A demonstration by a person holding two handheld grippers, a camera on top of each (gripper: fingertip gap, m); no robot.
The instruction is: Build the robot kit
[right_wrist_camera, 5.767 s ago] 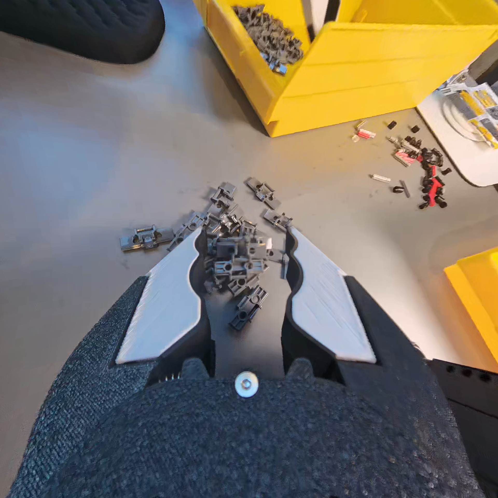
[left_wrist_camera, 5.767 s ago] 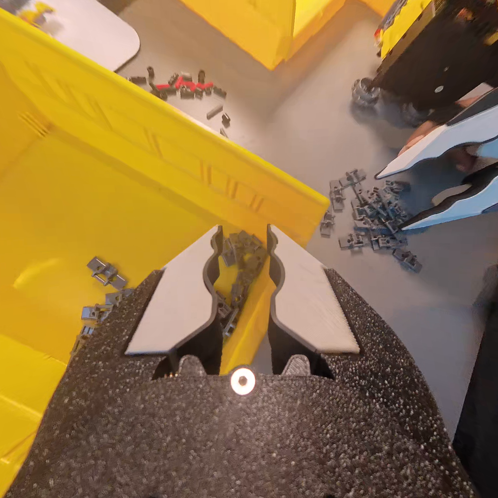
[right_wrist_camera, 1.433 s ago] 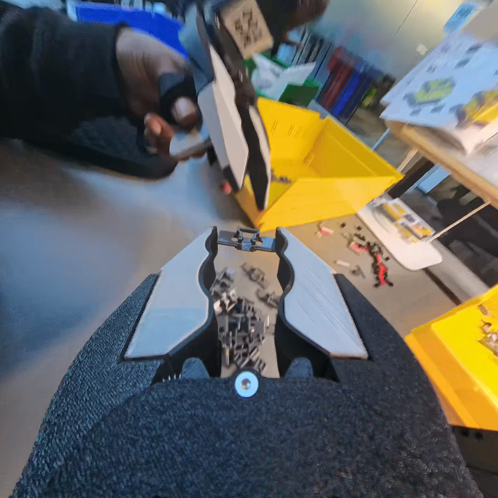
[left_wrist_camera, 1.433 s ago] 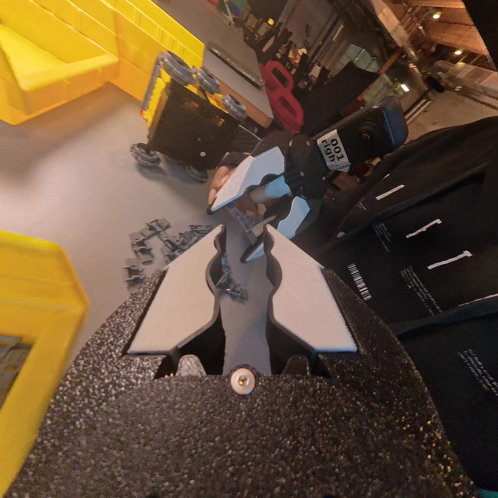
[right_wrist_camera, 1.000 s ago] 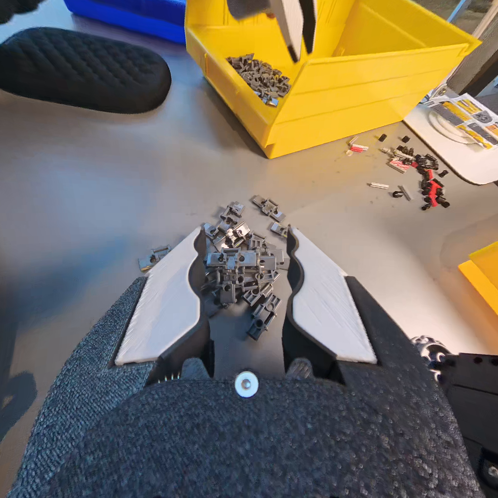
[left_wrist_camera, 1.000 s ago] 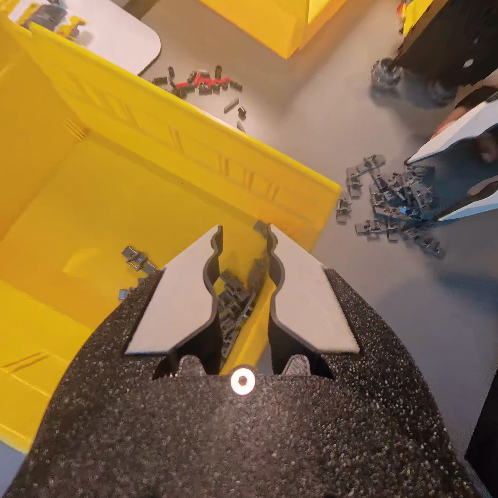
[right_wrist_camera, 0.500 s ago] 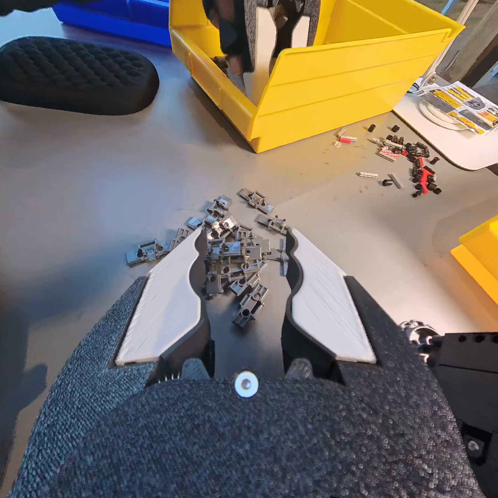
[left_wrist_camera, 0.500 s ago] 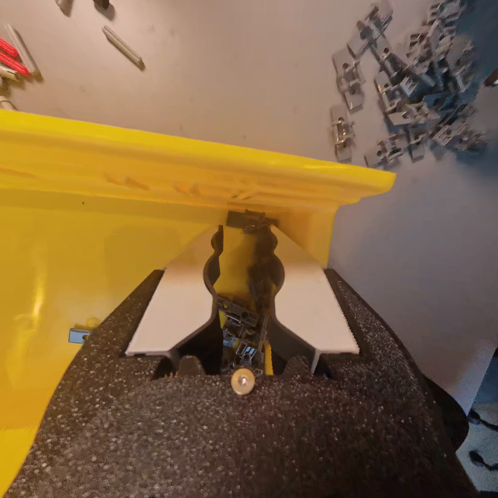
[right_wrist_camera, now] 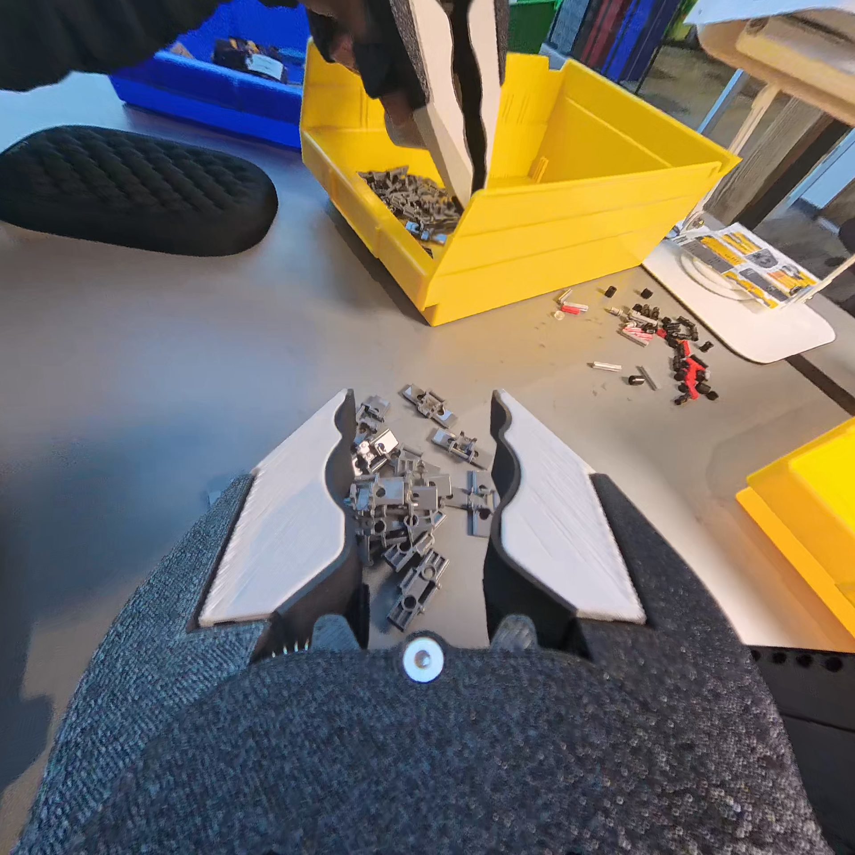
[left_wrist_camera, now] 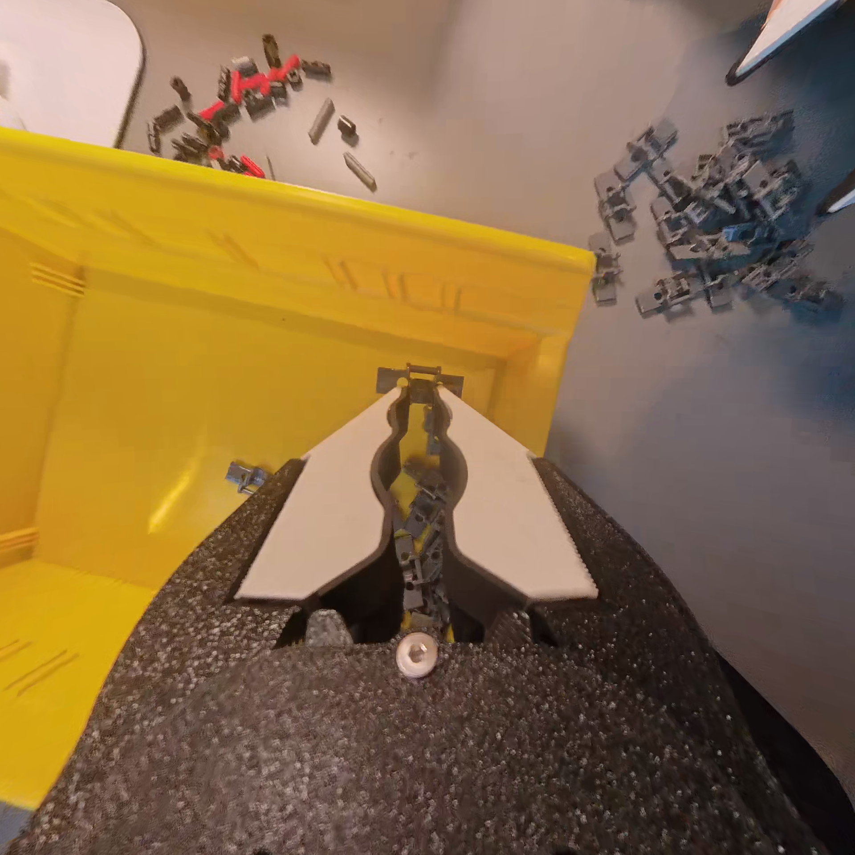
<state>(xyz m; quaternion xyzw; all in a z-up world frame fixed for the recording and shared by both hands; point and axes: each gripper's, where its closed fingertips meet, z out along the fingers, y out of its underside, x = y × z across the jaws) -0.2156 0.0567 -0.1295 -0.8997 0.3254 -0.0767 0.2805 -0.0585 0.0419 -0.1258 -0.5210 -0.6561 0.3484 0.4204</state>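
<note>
Left gripper (left_wrist_camera: 420,393) inside the yellow plastic open-top bin (left_wrist_camera: 287,259), at the bin's near-right corner. Tips nearly together, clamped on one small flat grey plastic clip part (left_wrist_camera: 419,378), held crosswise at the tips, above the heap of same grey parts (left_wrist_camera: 423,518) on the bin floor. One more grey part (left_wrist_camera: 245,476) alone on the bin floor, left of the fingers.

Right gripper (right_wrist_camera: 422,407) low over the grey table surface (right_wrist_camera: 194,351), fingers wide apart, nothing held. Loose pile of grey clip parts (right_wrist_camera: 402,490) on the surface between and just ahead of the fingers; no contact visible.

Yellow bin (right_wrist_camera: 532,240) toward the far edge of the surface, left gripper (right_wrist_camera: 467,185) reaching down into it, held by a hand in a dark sleeve (right_wrist_camera: 351,37). Scatter of small black and red pin parts (right_wrist_camera: 675,342) on the surface right of the bin, beside a white rounded board carrying a printed leaflet (right_wrist_camera: 749,273); print too small to read. Black quilted oval pad (right_wrist_camera: 125,189) at left of the surface, blue plastic bin (right_wrist_camera: 208,92) behind it. Second yellow bin (right_wrist_camera: 814,518) at the right edge. No brand marks legible.
</note>
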